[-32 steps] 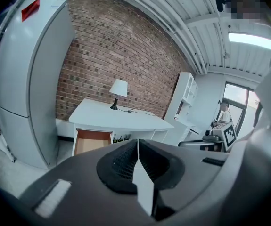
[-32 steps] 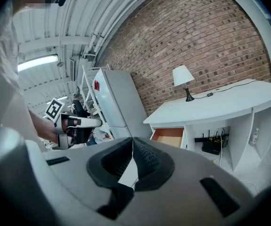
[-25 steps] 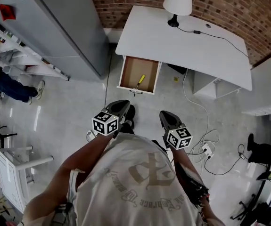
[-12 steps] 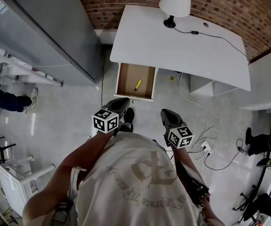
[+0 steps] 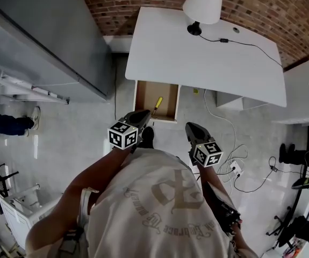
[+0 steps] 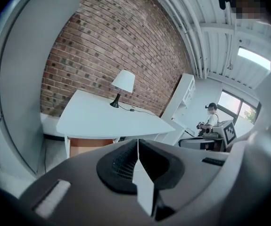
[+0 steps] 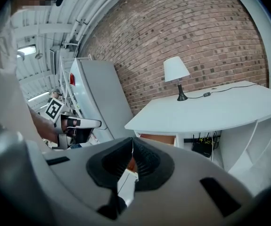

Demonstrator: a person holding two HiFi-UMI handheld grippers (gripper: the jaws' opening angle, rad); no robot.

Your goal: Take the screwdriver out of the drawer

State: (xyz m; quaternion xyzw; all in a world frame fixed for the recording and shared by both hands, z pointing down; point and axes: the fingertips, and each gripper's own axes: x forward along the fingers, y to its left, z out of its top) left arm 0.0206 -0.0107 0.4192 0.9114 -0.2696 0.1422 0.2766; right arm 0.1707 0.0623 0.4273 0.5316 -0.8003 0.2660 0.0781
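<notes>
yellow-handled screwdriver (image 5: 157,103), open drawer (image 5: 143,95)

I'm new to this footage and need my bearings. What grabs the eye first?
A yellow-handled screwdriver lies in the open drawer under the front edge of the white desk. A white lamp stands at its back. The left gripper and right gripper, jaws together, hang before the drawer.

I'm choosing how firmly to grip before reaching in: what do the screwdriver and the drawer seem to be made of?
The screwdriver has a bright yellow handle, probably plastic or rubber, but it is too small here to judge its finish. The drawer looks like wood or fibreboard. Its inside is an even, matt brown, and its rim looks white.
</notes>
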